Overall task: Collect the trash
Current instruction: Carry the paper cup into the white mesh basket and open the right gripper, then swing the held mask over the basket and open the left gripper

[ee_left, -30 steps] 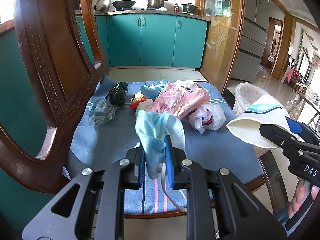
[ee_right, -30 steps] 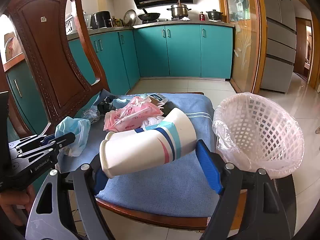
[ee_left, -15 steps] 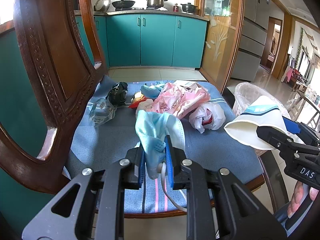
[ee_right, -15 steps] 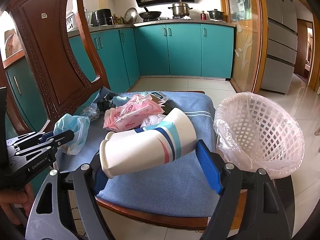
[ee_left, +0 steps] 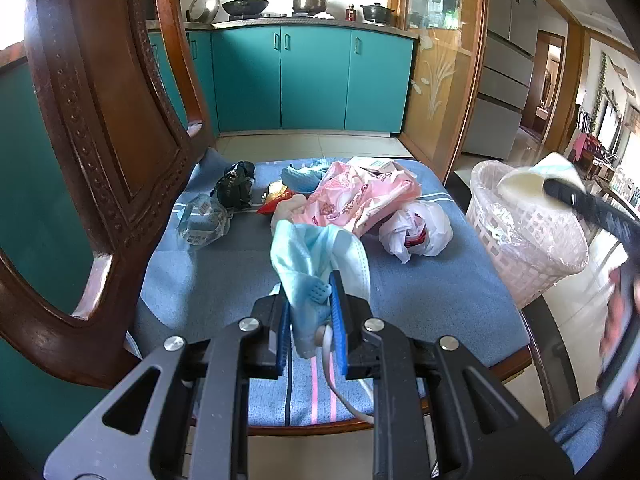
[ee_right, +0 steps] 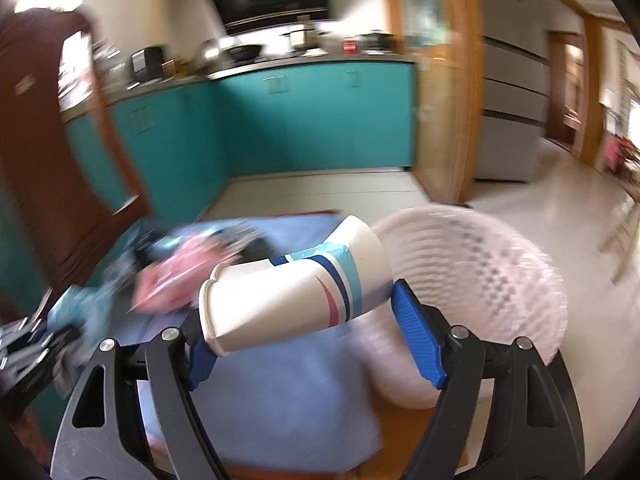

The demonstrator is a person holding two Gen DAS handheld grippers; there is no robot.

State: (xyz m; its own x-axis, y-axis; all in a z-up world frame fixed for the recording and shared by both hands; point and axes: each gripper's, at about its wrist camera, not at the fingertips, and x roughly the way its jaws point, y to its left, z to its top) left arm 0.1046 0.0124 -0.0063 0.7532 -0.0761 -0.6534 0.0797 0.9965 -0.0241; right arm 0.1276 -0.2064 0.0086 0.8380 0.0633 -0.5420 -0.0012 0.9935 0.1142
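Note:
My left gripper (ee_left: 310,300) is shut on a crumpled light-blue face mask (ee_left: 312,256), held above the front of the blue chair cushion (ee_left: 224,276). My right gripper (ee_right: 308,320) is shut on a white paper cup (ee_right: 292,292) with blue and pink stripes, held sideways. The cup (ee_left: 532,180) is over the rim of the white lattice trash basket (ee_left: 528,240), which stands right of the chair. The basket (ee_right: 480,276) shows blurred just behind the cup in the right wrist view.
Trash lies on the cushion: a pink plastic bag (ee_left: 360,200), a white plastic bag (ee_left: 420,232), a clear crumpled wrapper (ee_left: 202,220), a dark wrapper (ee_left: 236,186). The carved wooden chair back (ee_left: 100,120) rises at left. Teal cabinets (ee_left: 312,80) stand behind.
My right gripper has swung the cup right and up, from beside the cushion to over the basket rim; its view is motion-blurred. My left gripper holds still with the mask.

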